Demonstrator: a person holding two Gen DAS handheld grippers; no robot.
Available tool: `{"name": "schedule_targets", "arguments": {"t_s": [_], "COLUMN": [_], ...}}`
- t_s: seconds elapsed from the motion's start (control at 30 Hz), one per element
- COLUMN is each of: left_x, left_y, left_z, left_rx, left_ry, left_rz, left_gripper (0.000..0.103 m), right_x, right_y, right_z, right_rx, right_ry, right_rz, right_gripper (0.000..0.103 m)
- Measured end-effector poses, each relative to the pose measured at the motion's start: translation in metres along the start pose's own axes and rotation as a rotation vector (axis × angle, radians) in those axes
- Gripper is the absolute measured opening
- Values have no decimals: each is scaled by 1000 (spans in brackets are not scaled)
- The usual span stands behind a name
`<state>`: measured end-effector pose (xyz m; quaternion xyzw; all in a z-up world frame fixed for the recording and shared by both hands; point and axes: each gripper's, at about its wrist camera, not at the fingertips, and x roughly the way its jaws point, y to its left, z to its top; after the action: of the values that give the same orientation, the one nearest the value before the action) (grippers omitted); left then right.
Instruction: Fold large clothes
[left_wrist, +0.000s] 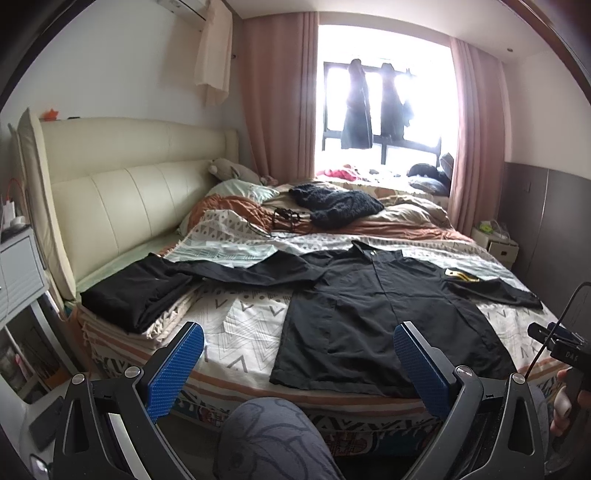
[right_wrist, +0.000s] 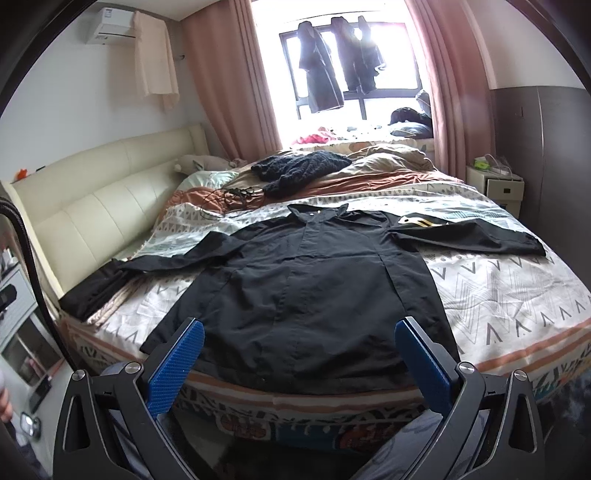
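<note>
Black shirt (right_wrist: 306, 280) lies spread flat, its hem hidden behind blue fingers (right_wrist: 177, 362).

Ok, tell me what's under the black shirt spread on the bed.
The shirt lies flat on the patterned quilt, its left sleeve end over the folded black garment. Anything beneath the shirt's body is covered and cannot be seen.

Black shirt (right_wrist: 306, 280) spread flat front-up on bed (right_wrist: 517, 295), sleeves out to both sides, collar far; folded black garment (left_wrist: 136, 291) at left edge
</note>
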<state>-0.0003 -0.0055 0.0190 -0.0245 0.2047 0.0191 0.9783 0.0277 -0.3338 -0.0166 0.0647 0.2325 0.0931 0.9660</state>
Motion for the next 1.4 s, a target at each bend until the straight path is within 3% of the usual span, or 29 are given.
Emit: {"name": "schedule_targets", "arguments": {"t_s": [0.97, 1.4], "left_x": [59, 138], "left_y": [24, 51], "left_z": [33, 50], "left_rx": [-45, -107], "left_ry": [0, 73], "left_rz": [-2, 55], "left_gripper": [103, 103], "right_x": [55, 141], "right_y": [10, 17], "right_z": [46, 84], "right_rx": [-16, -5], "right_ry": [11, 70], "right_rz": [23, 65], "right_gripper": [103, 103]}}
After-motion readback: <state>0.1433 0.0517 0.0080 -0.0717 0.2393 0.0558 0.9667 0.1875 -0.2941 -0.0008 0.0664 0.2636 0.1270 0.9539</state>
